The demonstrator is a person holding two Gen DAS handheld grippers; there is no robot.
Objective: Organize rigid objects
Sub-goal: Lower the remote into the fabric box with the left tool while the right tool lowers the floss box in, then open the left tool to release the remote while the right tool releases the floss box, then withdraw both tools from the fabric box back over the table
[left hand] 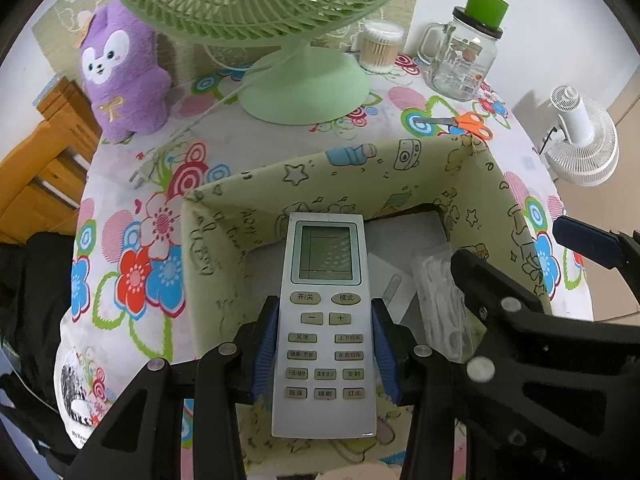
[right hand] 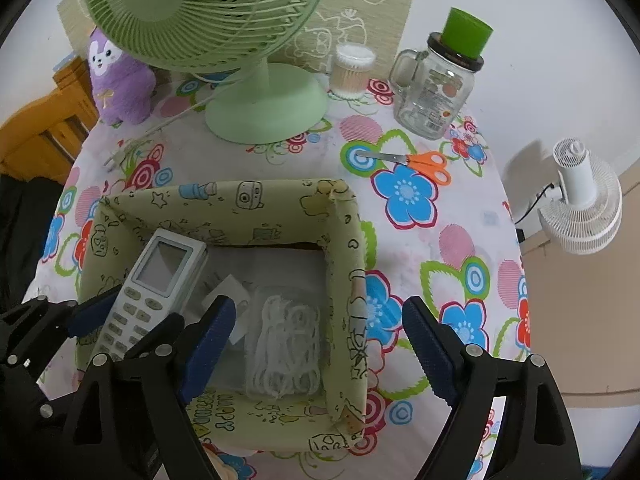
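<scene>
My left gripper (left hand: pixel 325 354) is shut on a white remote control (left hand: pixel 325 320) and holds it over the left half of a pale green fabric storage box (left hand: pixel 320 168). The remote (right hand: pixel 154 292) and box (right hand: pixel 344 264) also show in the right wrist view. A clear bag of white cable (right hand: pixel 286 344) lies inside the box on the right. My right gripper (right hand: pixel 316 340) is open and empty, over the box's right wall. Orange-handled scissors (right hand: pixel 416 162) lie on the floral tablecloth behind the box.
A green desk fan (right hand: pixel 264 108), a purple plush toy (right hand: pixel 120 80), a cotton swab jar (right hand: pixel 352 72) and a glass mug jar with a green lid (right hand: pixel 436 88) stand at the back. A white fan (right hand: pixel 580 204) stands off the table's right edge.
</scene>
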